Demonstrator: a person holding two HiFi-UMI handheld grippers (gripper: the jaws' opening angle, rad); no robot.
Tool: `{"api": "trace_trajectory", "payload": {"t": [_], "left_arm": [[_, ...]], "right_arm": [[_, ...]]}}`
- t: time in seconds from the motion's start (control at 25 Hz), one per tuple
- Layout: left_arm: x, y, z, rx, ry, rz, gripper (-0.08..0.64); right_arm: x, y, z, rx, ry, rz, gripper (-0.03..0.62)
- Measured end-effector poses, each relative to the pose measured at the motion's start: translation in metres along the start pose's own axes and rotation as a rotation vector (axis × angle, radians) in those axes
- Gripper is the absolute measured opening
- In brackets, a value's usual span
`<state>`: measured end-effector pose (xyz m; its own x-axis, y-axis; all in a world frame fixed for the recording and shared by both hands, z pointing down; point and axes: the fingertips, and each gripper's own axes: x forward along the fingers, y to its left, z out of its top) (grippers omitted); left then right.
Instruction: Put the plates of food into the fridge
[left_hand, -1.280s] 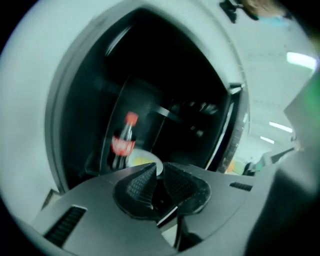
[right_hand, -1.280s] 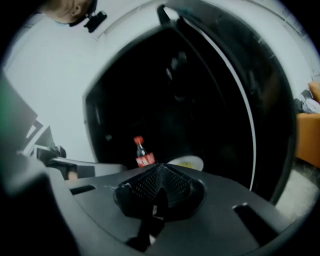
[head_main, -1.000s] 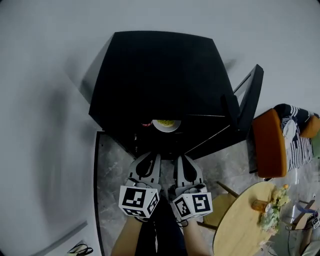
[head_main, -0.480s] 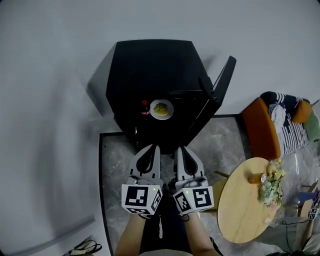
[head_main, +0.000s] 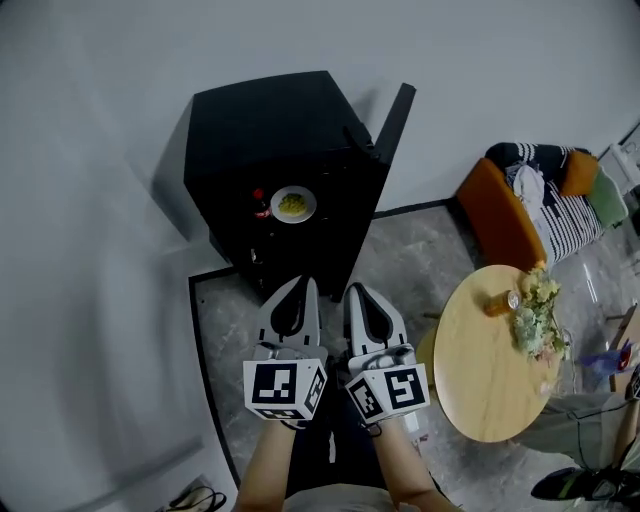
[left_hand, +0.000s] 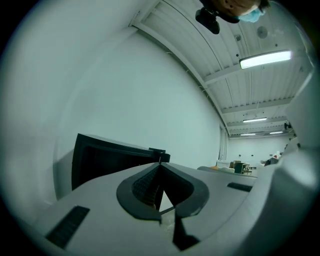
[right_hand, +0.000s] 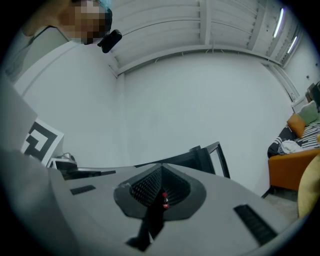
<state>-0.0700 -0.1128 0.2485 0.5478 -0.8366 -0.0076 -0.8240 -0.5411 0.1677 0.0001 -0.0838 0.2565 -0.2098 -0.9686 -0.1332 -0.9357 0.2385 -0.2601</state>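
Left tongs (head_main: 300, 285) and right tongs (head_main: 357, 290) both closed, empty, side by side.

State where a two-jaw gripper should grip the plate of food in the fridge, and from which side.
Probably the near rim of the plate, coming in level through the open front of the fridge: it lies flat on a shelf, and a red bottle stands close at its left.
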Motion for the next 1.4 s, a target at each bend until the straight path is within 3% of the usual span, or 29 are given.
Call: {"api": "trace_trajectory", "payload": {"t": [0.36,0.72,1.04,1.4], "left_arm": [[0.017,-0.094,-0.023,0.039,0.040,-0.149,0.009],[0.053,-0.236,-0.073,-0.007,0.109,-0.294,0.009],[0.083,-0.317,-0.110,-0.007,0.152,-0.307,0.009],[0.104,-0.345,-0.139,0.037,0.176,-0.284,0.009]], "right_arm": [[-0.068,-0.070,0.019,0.013,-0.041,-0.170,0.011],[-0.181,-0.212,0.048,-0.023,-0.047,-0.437,0.012],[-0.255,-0.329,0.040,-0.042,0.020,-0.627,0.012],[-0.271,-0.396,-0.006,-0.017,0.081,-0.657,0.038]]}}
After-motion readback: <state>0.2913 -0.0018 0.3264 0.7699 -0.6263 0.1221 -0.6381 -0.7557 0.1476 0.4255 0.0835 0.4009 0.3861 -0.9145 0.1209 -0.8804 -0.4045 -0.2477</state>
